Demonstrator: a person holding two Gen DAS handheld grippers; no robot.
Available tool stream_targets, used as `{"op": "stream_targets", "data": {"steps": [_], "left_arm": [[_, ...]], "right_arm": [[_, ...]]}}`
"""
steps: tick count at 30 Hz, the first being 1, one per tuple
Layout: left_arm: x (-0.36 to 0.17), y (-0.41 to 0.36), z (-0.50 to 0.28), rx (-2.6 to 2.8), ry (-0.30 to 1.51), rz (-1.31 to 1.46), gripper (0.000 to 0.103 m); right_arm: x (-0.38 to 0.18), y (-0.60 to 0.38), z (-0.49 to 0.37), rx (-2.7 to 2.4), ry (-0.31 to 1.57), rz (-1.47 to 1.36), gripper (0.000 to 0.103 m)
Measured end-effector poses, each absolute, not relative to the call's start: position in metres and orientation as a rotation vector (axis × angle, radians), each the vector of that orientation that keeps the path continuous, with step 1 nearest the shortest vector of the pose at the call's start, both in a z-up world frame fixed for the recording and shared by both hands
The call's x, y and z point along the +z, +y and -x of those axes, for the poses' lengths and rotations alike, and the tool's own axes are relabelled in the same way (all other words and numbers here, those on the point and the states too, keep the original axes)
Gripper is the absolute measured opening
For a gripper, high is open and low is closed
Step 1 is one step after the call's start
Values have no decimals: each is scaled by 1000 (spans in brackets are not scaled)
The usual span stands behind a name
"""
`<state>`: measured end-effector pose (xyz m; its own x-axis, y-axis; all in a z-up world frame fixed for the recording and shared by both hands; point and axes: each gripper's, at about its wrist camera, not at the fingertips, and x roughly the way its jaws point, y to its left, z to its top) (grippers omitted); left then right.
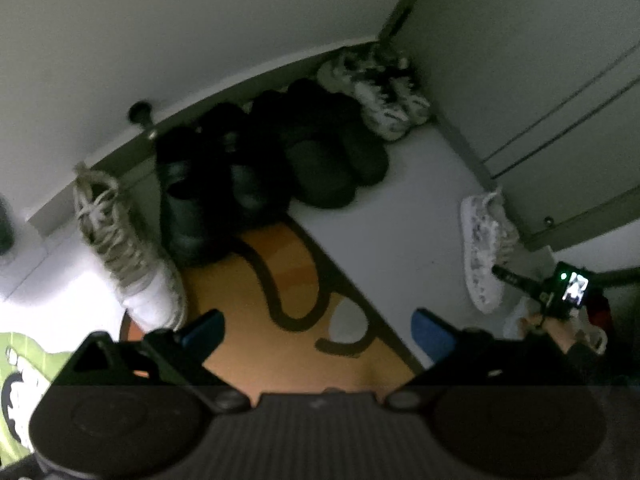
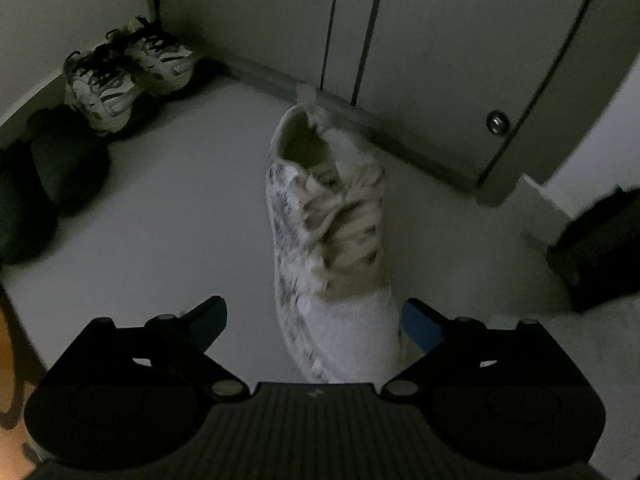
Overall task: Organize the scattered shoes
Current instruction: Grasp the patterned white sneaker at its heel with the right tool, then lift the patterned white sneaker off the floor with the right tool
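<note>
Dim light fills a corner of a room with a pale floor (image 2: 168, 216), a plain wall on one side and closed cabinet doors (image 2: 440, 40) on the other. Along the wall stands a tidy row of shoes: a pair of white trainers with dark laces (image 1: 384, 92) tucked right into the corner, a pair of dark slippers (image 1: 328, 160) beside them, then a pair of dark shoes (image 1: 208, 188). At the near end of the row, just beside the dark shoes, a single light lace-up shoe (image 1: 124, 248) stands with its toe on the edge of an orange mat with dark looping lines (image 1: 280, 272).

Well apart from the row, its match, a white shoe with a grey speckled pattern (image 2: 332, 248), lies alone on the floor near the foot of the cabinet doors, heel toward them and toe toward the viewer.

The right claw (image 2: 314, 320) points steeply down over this stray shoe with its blue-padded fingers (image 2: 420, 324) spread wide. The toe sits between them; the right-hand pad is close against the shoe's side, though blur hides whether it touches, and the other finger stands clear, so nothing is pinched.

The left claw (image 1: 316, 328) hangs over the orange mat, fingers also spread wide and holding nothing. A green patterned cloth (image 1: 20, 380) shows at the lower left edge.
</note>
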<state>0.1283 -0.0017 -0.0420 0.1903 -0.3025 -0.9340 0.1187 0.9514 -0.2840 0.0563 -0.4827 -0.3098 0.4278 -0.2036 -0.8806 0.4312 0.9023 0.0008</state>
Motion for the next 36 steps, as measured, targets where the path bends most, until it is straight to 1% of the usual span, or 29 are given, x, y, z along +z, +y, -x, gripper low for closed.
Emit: {"op": "stream_targets", "data": {"steps": [3, 4, 7, 10, 13, 16, 18, 23, 27, 31, 34, 36], "left_arm": [[-35, -3, -131, -306, 1316, 161, 103], [-34, -5, -130, -309, 1310, 141, 103], [-45, -3, -131, -307, 1365, 151, 103], [-53, 3, -131, -262, 1389, 189, 103], [-59, 2, -128, -265, 1405, 197, 103], [-62, 0, -126, -277, 1417, 175, 103], [-63, 2, -126, -279, 1424, 179, 103], [-66, 9, -127, -265, 1429, 185, 103], [-69, 15, -129, -256, 1441, 196, 103], [-66, 20, -132, -247, 1431, 214, 103], [-67, 21, -133, -252, 1439, 222, 103], [-69, 22, -135, -256, 1447, 233, 103]], "right_arm": [[-325, -490, -69, -357, 1005, -235, 103], [-330, -491, -75, -350, 1016, -225, 103], [-347, -496, -94, -339, 1066, -217, 103], [-355, -498, -104, -391, 1086, -143, 103], [-359, -508, -108, -428, 1074, -141, 103], [-365, -514, -116, -417, 1149, -55, 103], [-367, -515, -118, -397, 1158, -30, 103], [-366, -530, -120, -354, 1154, -82, 103], [-368, -536, -129, -279, 1264, -6, 103], [-370, -531, -141, -270, 1304, 85, 103], [-374, -531, -145, -339, 1340, 31, 103], [-383, -523, -148, -354, 1406, 88, 103]]}}
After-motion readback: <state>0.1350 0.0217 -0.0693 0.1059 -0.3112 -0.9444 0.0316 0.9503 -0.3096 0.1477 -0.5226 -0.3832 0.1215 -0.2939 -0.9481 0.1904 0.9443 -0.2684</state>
